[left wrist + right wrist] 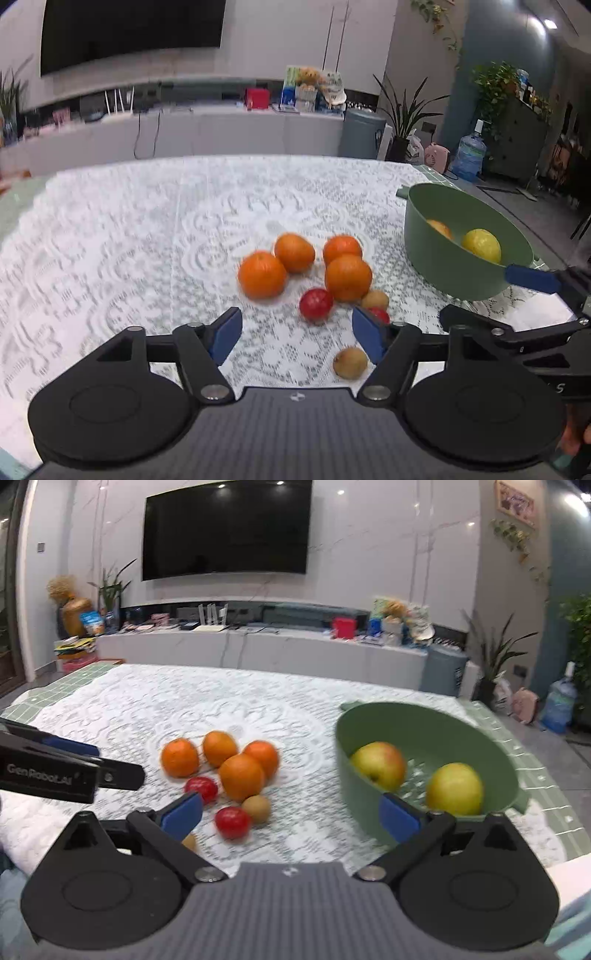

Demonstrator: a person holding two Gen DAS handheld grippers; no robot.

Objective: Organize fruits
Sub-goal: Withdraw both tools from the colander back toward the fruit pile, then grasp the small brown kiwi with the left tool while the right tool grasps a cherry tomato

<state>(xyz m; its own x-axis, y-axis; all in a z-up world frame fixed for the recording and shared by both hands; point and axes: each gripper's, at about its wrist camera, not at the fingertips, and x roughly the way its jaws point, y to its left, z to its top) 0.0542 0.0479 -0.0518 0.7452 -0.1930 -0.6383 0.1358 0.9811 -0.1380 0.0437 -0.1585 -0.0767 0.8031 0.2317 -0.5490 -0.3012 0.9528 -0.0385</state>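
Observation:
Several oranges (291,264) (240,775), two red fruits (316,304) (232,821) and small brown fruits (350,362) (256,808) lie in a cluster on the lace tablecloth. A green bowl (439,258) (369,805) to their right holds a red-yellow apple (378,764) and a yellow apple (482,245) (454,788). My left gripper (295,338) is open and empty, just in front of the cluster. My right gripper (291,816) is open and empty, near the bowl's front rim; its blue fingertip (532,278) shows in the left wrist view.
The table has a white lace cloth (147,709) over green tiles (517,746). The left gripper's body (55,771) reaches in from the left of the right wrist view. A TV wall and a low cabinet (258,646) stand behind the table.

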